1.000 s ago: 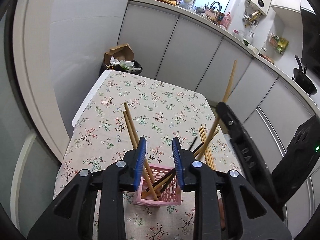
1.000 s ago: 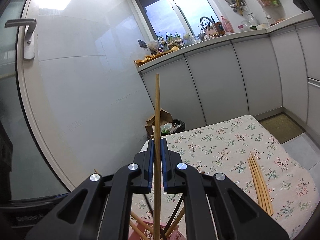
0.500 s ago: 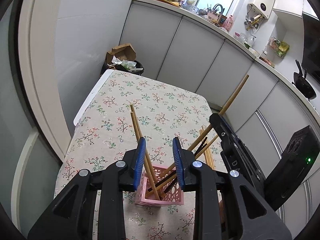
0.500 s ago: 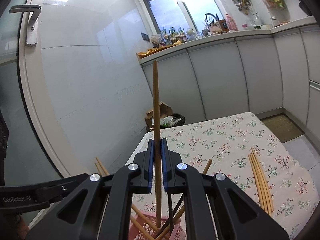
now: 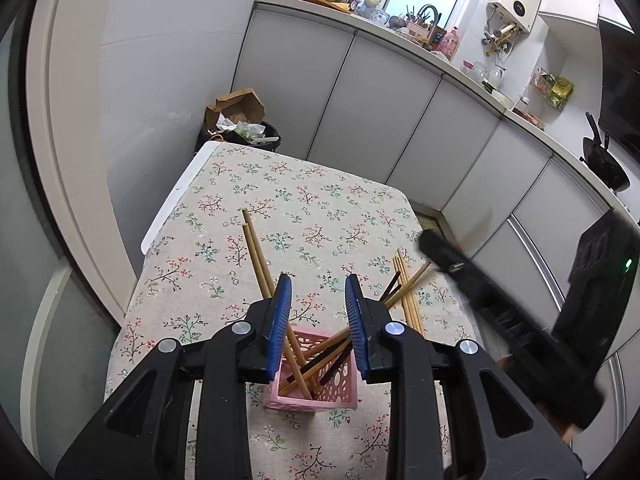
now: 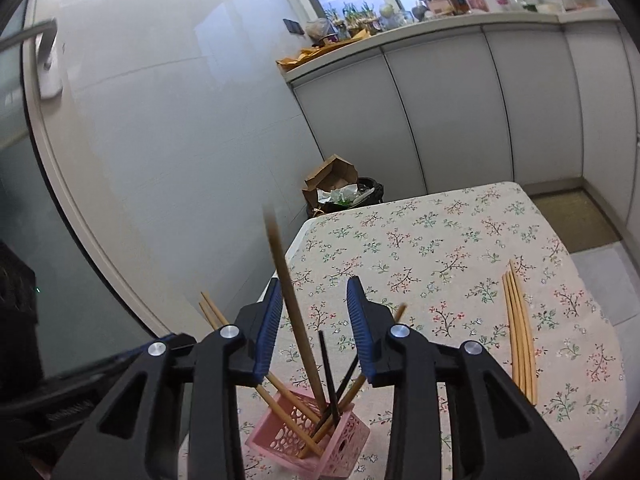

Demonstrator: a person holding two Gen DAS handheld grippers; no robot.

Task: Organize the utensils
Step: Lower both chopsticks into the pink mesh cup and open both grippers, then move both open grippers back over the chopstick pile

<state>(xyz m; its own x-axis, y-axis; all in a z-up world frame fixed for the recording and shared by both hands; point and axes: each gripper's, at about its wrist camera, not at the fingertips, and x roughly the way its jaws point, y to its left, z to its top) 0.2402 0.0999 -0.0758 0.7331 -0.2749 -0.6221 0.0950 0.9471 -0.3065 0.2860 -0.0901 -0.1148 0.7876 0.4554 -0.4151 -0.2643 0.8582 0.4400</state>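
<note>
A pink perforated basket (image 5: 334, 394) stands near the front of the floral table (image 5: 304, 208). It holds several wooden and dark chopsticks (image 5: 260, 264). It also shows in the right wrist view (image 6: 344, 446). My left gripper (image 5: 318, 320) is open and empty just above the basket. My right gripper (image 6: 312, 320) is open above the basket. A blurred wooden chopstick (image 6: 296, 320) stands loose between its jaws, its tip in the basket. Several wooden chopsticks (image 6: 520, 332) lie on the table at right, also seen in the left wrist view (image 5: 408, 296).
A black bin with cardboard (image 5: 240, 124) stands beyond the table's far end. White cabinets (image 5: 360, 92) run along the back and right. A glass door (image 6: 100, 160) is to the left. The right gripper's black body (image 5: 500, 312) reaches in from the right.
My right gripper has opened and let go of the wooden chopstick, which has dropped into the basket. The right gripper has tilted down. My left gripper stays open above the basket.
</note>
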